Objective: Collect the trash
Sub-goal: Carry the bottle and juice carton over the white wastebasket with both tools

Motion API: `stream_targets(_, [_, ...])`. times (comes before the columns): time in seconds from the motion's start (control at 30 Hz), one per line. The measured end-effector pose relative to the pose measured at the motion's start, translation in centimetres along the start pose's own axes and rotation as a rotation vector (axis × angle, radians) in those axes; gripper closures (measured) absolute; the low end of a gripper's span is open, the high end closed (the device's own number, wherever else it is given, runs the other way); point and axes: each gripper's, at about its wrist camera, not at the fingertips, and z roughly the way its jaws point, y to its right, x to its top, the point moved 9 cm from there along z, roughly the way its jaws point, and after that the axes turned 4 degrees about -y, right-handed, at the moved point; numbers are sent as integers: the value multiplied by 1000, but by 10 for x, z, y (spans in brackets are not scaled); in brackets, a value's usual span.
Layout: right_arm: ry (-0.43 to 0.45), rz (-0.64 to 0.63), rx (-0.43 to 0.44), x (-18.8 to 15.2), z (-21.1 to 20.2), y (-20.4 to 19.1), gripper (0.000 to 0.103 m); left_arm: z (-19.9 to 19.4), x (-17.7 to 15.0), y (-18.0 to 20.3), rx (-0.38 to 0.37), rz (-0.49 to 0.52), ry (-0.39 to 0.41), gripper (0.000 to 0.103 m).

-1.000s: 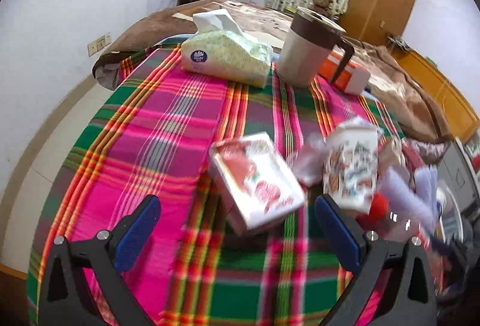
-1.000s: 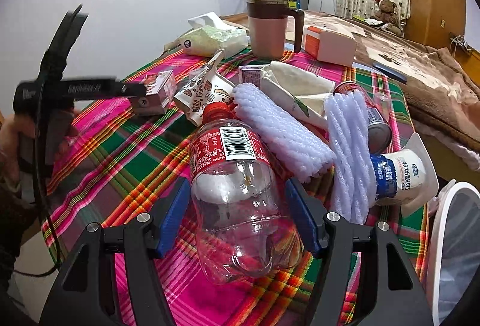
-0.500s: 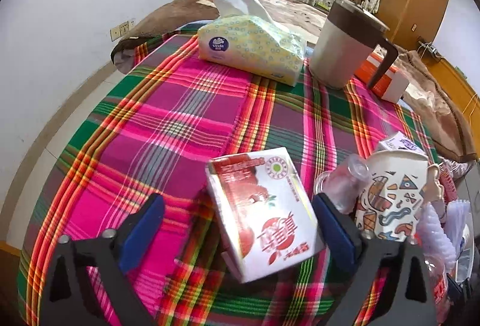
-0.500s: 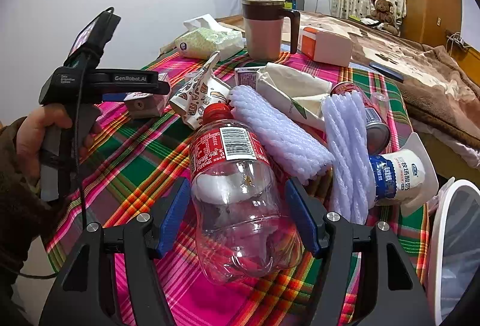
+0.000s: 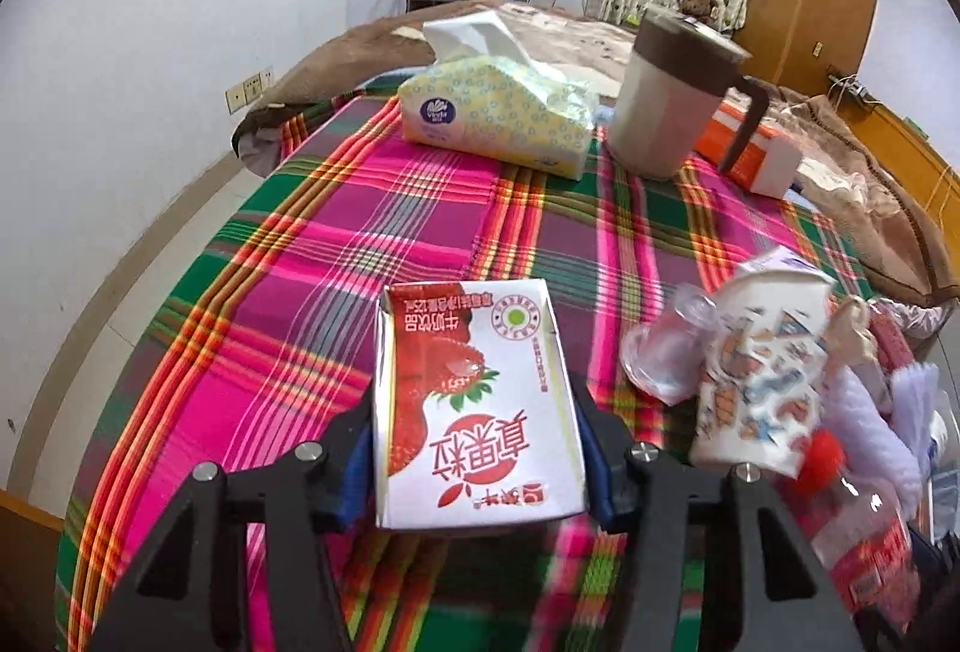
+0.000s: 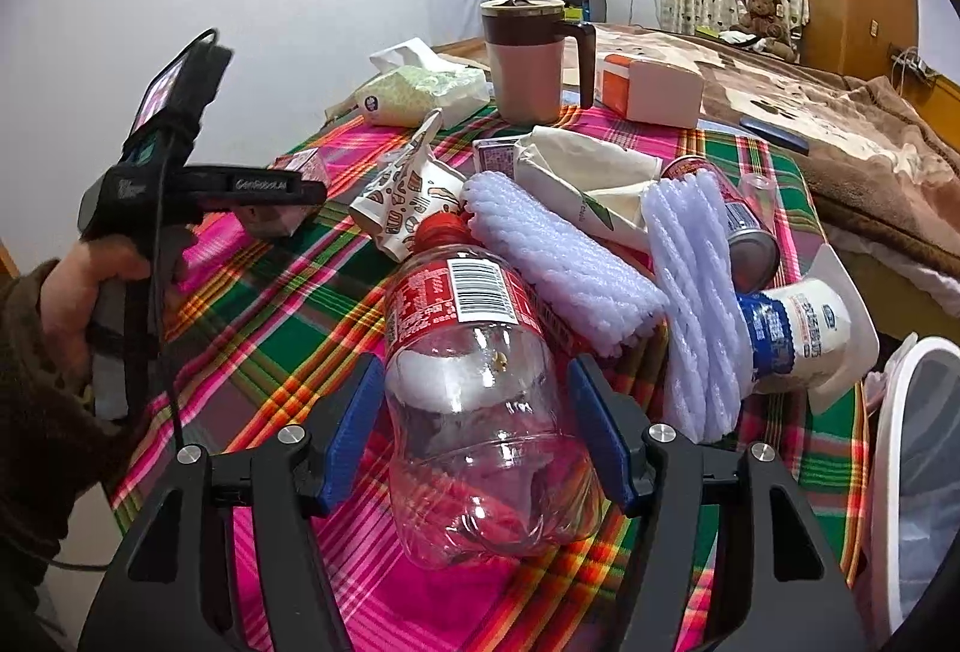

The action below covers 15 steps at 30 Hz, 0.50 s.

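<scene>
My left gripper (image 5: pixel 477 463) is shut on a red-and-white strawberry milk carton (image 5: pixel 474 400) that lies on the plaid tablecloth (image 5: pixel 372 232). My right gripper (image 6: pixel 480 424) holds a clear plastic bottle (image 6: pixel 480 400) with a red cap and label; its blue pads (image 6: pixel 354 430) sit close on both sides of the bottle. In the right wrist view the left gripper (image 6: pixel 282 208) shows at the left, over the carton. A pile of trash lies ahead: a patterned paper cup (image 6: pixel 402 208), white foam sleeves (image 6: pixel 570 256), a can (image 6: pixel 744 232) and a yogurt cup (image 6: pixel 792 328).
A tissue pack (image 5: pixel 498 112), a brown-lidded mug (image 5: pixel 672 106) and an orange-white box (image 5: pixel 756 154) stand at the table's far end. A white-rimmed bin (image 6: pixel 918 478) stands beyond the table's right edge. A bed with a brown blanket (image 6: pixel 840 124) lies behind.
My left gripper has moved forward around the milk carton and closed on it. The right gripper and bottle have stayed in place.
</scene>
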Motion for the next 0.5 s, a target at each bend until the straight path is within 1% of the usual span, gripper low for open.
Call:
stream_targets(0.1, [8,12,10,-2,-4,1,41,-15,-9,4,1,26,17,46])
stream_targets(0.23, [-5,15,20,-7,-9,1,42,-28,-26,13,-16,51,9,46])
stream_targets(0.3, [-33,-14,37,-11,-7,-3,41,-31,-35,17,-10,65,2,46])
stream_targets(0.37, [-63,-28,32,-9,-5,-5,41,-33,-42,19,-1,81,-1,46])
stream_targets(0.5, [-154,-89,23,0,7,-10,40,-39,-50,20,-22,71,-12,46])
